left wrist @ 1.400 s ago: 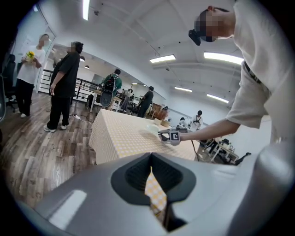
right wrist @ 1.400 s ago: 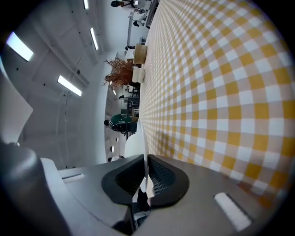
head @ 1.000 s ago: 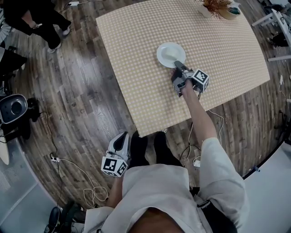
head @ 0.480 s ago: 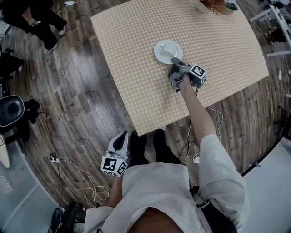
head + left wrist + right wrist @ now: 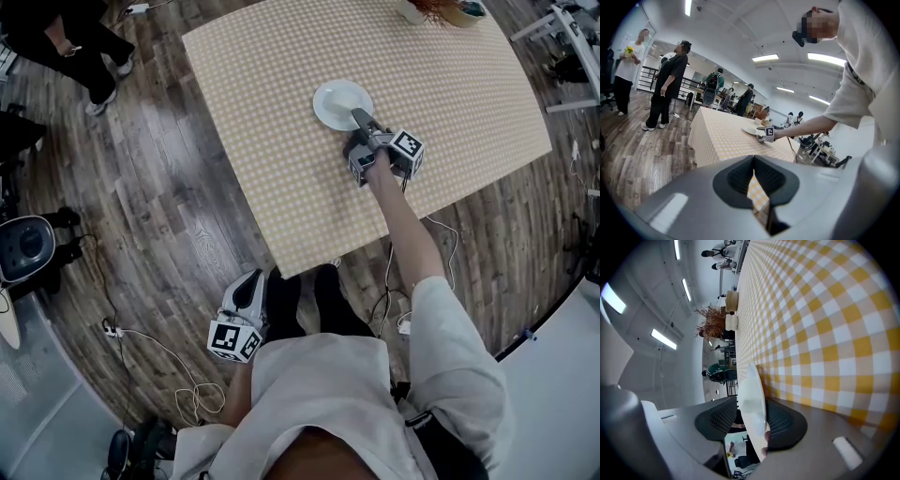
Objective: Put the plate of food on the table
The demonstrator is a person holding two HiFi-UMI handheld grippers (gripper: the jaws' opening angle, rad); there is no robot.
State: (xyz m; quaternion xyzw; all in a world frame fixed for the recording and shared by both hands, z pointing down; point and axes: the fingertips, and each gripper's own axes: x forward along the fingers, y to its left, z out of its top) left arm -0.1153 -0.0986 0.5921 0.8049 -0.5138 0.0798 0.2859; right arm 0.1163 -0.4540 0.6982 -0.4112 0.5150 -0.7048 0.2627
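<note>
Squarely down on the yellow-checked desk (image 5: 272,150), about its middle: the white plate (image 5: 339,101), lying flat, its contents too pale to make out. Straddling the plate's near rim: the right tongs (image 5: 362,120), held out at arm's length over the cloth, jaws opening, the rim between the two dark pads and not pinched by them. Seen edge-on from the right gripper view as a thin white disc rising between those pads, with checked cloth running away behind.

Well apart from all that, low at the person's side, off the desk's near corner and above the wood floor (image 5: 178,225): the left tongs (image 5: 251,283), jaws drawn together to a thin slit, nothing between them.

At the desk's far edge, a pot of dried brown plant (image 5: 441,9). Beyond the far left corner, a bystander (image 5: 70,37) in dark clothes on the floor. Near the left tongs, a loose white cable (image 5: 159,345) trailing over the boards.
</note>
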